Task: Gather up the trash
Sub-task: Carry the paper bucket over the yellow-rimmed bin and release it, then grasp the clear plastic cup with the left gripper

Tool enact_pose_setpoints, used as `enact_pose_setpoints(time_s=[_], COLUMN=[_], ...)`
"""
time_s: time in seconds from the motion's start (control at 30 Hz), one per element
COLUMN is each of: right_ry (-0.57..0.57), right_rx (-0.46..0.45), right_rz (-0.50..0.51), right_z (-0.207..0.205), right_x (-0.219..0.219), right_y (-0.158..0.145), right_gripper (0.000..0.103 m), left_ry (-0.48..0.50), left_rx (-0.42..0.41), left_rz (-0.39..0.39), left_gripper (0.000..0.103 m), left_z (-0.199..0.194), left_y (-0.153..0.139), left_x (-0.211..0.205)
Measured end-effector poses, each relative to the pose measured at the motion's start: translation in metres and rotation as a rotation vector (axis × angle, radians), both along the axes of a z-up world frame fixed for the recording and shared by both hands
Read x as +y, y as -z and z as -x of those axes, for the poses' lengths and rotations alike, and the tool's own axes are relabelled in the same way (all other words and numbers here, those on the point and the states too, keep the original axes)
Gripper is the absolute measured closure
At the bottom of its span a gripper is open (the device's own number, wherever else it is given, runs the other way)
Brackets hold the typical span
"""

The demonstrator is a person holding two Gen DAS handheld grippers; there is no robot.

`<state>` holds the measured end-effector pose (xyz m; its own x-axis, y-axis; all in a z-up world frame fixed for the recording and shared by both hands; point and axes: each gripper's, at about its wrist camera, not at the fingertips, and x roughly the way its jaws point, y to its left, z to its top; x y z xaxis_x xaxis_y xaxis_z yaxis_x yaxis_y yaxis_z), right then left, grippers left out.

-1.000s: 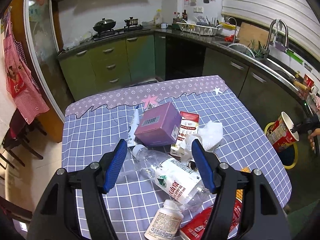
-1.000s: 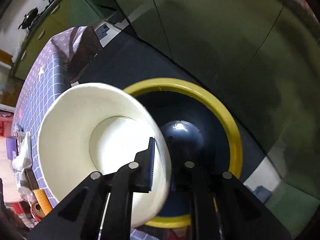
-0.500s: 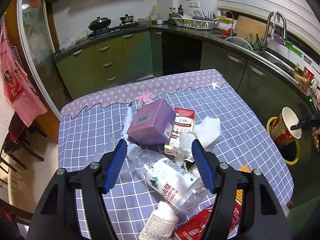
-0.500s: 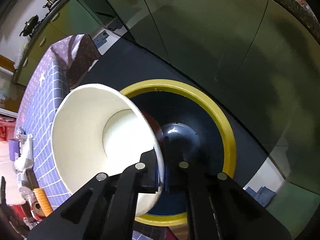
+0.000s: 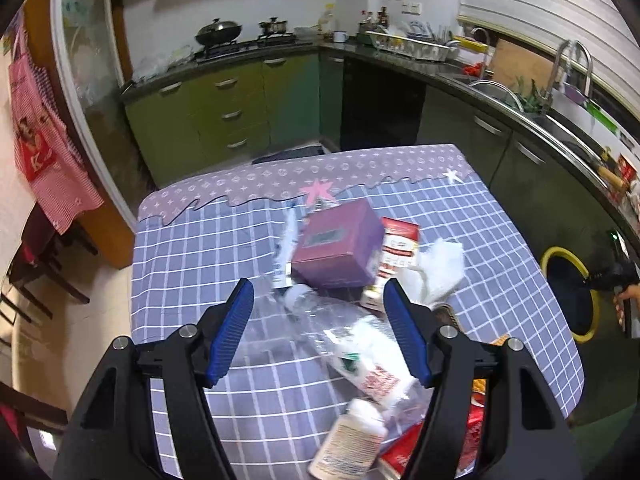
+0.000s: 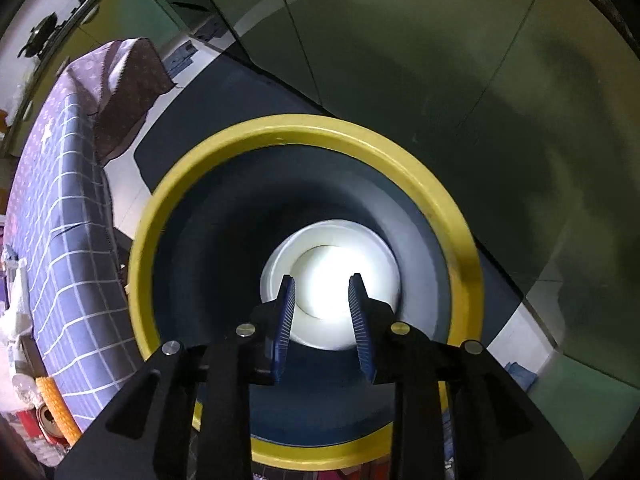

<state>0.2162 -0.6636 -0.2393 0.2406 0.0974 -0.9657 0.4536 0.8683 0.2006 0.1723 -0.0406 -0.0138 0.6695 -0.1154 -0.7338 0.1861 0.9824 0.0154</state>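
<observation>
Cup (image 6: 332,280) sits deep in the bin (image 6: 460,240), mouth up, seen in the gap between the right gripper (image 6: 322,282) fingers but well below them, not touched. The right jaws are opening with nothing between the pads, and the gripper points steeply down over the bin's yellow rim, beside the table (image 6: 60,240).

Over the table, the left gripper (image 5: 318,292) hangs with jaws spread wide, gripping nothing. A clear bottle (image 5: 352,344) lies on the checked cloth under the gap between its blue pads; whether they touch it I cannot tell. Past the fingertips lie a purple box (image 5: 336,248), a red-and-white carton (image 5: 396,248) and a crumpled tissue (image 5: 440,264). A white pill bottle (image 5: 352,436) lies nearer the camera.
</observation>
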Motion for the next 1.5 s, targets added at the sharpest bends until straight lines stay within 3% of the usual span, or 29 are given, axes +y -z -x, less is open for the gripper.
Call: enact_pose_setpoints(time_s=[0.2, 0.3, 0.6, 0.63, 0.8, 0.97, 1.27, 1.5], right_ry=[-0.043, -0.060, -0.098, -0.101, -0.116, -0.122, -0.130, -0.137], right_rx=[-0.026, -0.042, -0.052, -0.053, -0.053, -0.056, -0.082, -0.107], right_rz=[-0.006, -0.016, -0.032, -0.035, -0.038, -0.046, -0.062, -0.052], right_z=[0.001, 0.008, -0.002, -0.001, -0.004, -0.008, 0.003, 0.012], right_x=[0.011, 0.016, 0.030, 0.030, 0.031, 0.032, 0.030, 0.028], right_y=[-0.013, -0.021, -0.020, -0.020, -0.017, -0.014, -0.018, -0.026], right_gripper=[0.074, 0.074, 0.074, 0.074, 0.074, 0.074, 0.074, 0.074], left_ry=[0.000, 0.004, -0.201, -0.222, -0.263, -0.285, -0.253, -0.211], left_rx=[0.082, 0.136, 0.285, 0.295, 0.369, 0.426, 0.411, 0.295], left_rz=[0.029, 0.060, 0.023, 0.031, 0.097, 0.200, 0.219, 0.160], left_gripper=[0.033, 0.025, 0.021, 0.017, 0.016, 0.023, 0.023, 0.023], left_z=[-0.023, -0.036, -0.065, -0.066, -0.073, -0.077, -0.070, -0.053], left_y=[0.010, 0.022, 0.066, 0.068, 0.083, 0.097, 0.085, 0.039], left_x=[0.021, 0.029, 0.056, 0.060, 0.066, 0.074, 0.074, 0.064])
